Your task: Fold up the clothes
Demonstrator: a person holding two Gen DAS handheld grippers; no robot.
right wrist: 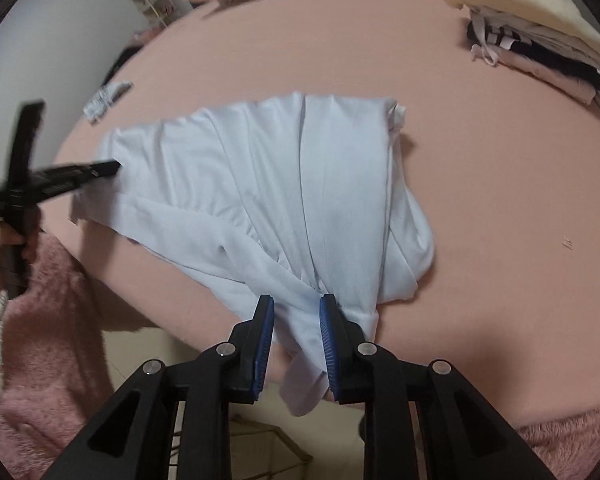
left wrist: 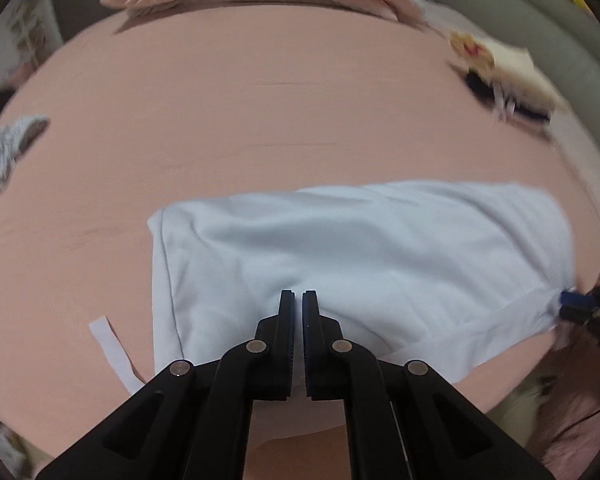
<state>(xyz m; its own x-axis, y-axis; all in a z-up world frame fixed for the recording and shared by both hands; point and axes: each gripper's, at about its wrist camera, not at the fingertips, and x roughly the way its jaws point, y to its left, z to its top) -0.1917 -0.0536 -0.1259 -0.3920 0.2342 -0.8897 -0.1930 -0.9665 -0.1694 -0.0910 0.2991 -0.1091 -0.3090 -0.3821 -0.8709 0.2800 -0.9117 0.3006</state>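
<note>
Pale-blue garment (right wrist: 260,184) lies half folded at the near edge of the pink bed (right wrist: 480,160). Left gripper (left wrist: 298,300) has its jaws clenched on a fold; right gripper (right wrist: 296,308) stands released around a hanging corner. Likely mid-fold: next, carry that fold across evenly.

Right gripper (right wrist: 296,304) parted around white garment (right wrist: 268,184) bunched at bed (right wrist: 480,200) near edge; folded stack (right wrist: 540,36) at far right corner.
</note>
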